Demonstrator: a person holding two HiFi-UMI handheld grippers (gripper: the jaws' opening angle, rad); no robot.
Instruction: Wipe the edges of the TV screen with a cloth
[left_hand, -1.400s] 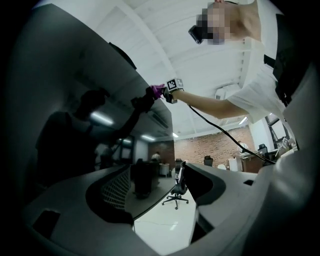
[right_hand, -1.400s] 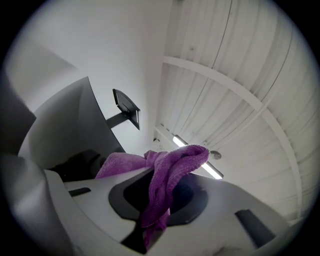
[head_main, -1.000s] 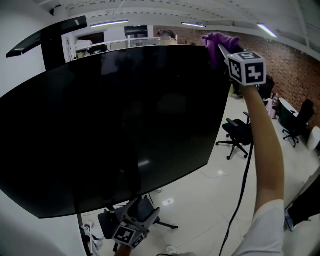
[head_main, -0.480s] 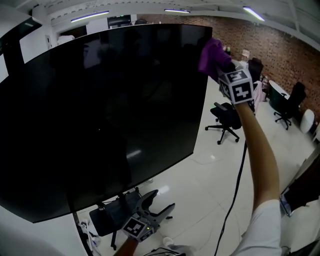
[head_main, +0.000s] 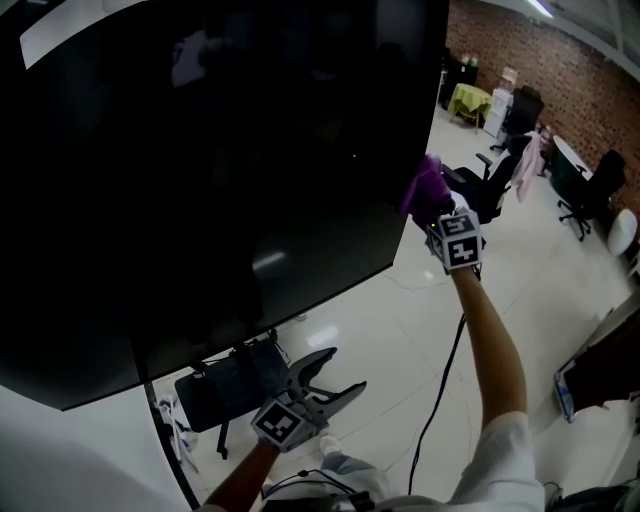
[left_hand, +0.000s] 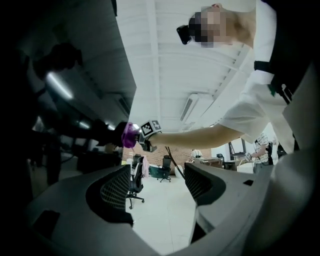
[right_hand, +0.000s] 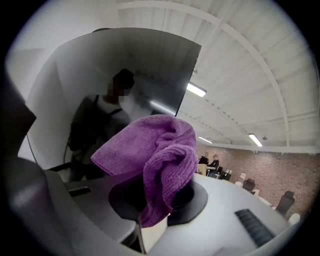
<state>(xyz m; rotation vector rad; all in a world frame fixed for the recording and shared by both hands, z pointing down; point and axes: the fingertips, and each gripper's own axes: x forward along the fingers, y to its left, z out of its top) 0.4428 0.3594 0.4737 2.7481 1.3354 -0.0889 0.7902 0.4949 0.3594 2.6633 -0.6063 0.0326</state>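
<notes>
The big black TV screen (head_main: 200, 160) fills the upper left of the head view. A purple cloth (head_main: 424, 186) is pressed against its right edge, roughly two thirds of the way down, with my right gripper (head_main: 432, 208) shut on it. In the right gripper view the cloth (right_hand: 150, 150) bunches out of the jaws in front of the screen (right_hand: 125, 80), which reflects a person. My left gripper (head_main: 335, 372) hangs low below the screen, open and holding nothing. In the left gripper view its gripper (left_hand: 157, 182) frames the floor, and the cloth (left_hand: 129, 135) shows far off.
A black office chair (head_main: 225, 385) stands under the screen beside the stand's pole (head_main: 165, 440). More chairs (head_main: 492, 190) stand on the white floor to the right. A black cable (head_main: 440, 385) hangs from my right arm. A brick wall (head_main: 560, 70) runs along the far right.
My right gripper has slid the cloth down the screen's right edge from the top corner to well below the middle. The left gripper stays low and open.
</notes>
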